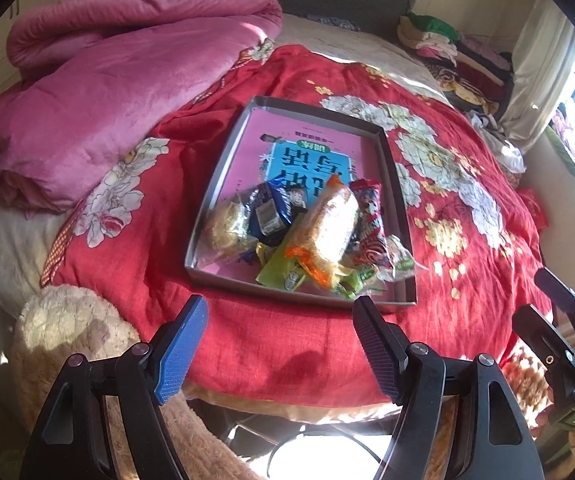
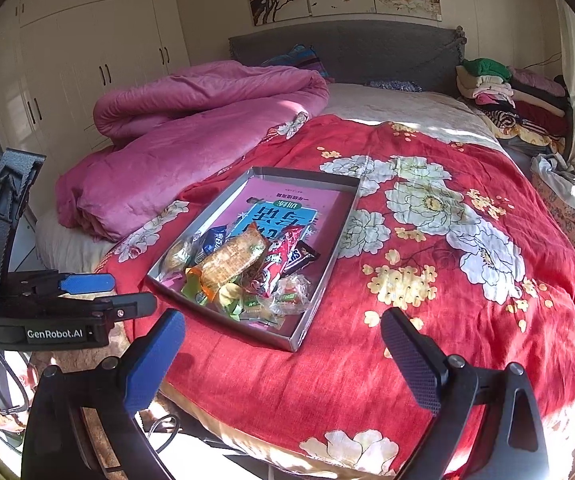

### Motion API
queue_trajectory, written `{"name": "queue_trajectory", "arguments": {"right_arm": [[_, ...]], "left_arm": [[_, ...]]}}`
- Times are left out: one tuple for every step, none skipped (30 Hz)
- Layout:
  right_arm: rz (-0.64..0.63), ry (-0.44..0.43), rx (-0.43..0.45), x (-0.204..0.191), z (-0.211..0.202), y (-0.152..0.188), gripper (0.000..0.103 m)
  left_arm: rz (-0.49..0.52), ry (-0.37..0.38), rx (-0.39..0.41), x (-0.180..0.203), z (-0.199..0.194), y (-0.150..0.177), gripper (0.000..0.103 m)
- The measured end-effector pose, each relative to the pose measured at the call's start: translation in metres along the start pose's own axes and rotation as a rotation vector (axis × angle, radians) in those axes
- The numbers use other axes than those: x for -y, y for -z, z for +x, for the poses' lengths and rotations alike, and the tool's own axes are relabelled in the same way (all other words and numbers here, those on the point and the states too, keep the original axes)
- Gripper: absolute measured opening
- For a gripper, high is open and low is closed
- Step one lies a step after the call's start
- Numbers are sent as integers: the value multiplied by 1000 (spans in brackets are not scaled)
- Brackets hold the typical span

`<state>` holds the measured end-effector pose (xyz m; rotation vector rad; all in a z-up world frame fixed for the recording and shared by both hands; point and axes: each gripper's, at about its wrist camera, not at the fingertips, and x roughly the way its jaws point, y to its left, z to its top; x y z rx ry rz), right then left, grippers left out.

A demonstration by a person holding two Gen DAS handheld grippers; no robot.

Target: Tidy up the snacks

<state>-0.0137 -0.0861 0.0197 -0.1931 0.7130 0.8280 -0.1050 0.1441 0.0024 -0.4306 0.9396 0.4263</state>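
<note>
A shallow grey box (image 1: pixel 223 152) (image 2: pixel 327 268) with a pink and blue printed floor lies on the red flowered quilt (image 1: pixel 467 240) (image 2: pixel 467 280). Several snack packets are piled at its near end: an orange-ended clear packet (image 1: pixel 329 224) (image 2: pixel 233 258), a dark blue packet (image 1: pixel 269 212), a red packet (image 1: pixel 369 216) (image 2: pixel 283 252), green and clear small ones (image 1: pixel 283 272) (image 2: pixel 287 300). My left gripper (image 1: pixel 279 312) is open and empty just short of the box's near wall. My right gripper (image 2: pixel 283 330) is open and empty, also near that end. The left gripper shows at the left of the right wrist view (image 2: pixel 87 292).
A bunched pink blanket (image 1: pixel 107 80) (image 2: pixel 191 128) lies left of the box. Folded clothes (image 1: pixel 459 52) (image 2: pixel 515 96) are stacked at the far right by the headboard. A fluffy beige cushion (image 1: pixel 71 328) sits at the bed's near left. White wardrobes (image 2: pixel 87 60) stand behind.
</note>
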Motion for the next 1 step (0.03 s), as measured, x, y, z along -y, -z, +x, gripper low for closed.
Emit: {"name": "queue_trajectory", "arguments": {"right_arm": [[16, 12, 7, 7, 1, -2, 99]], "left_arm": [[-24, -2, 4, -9, 3, -7, 76]]}}
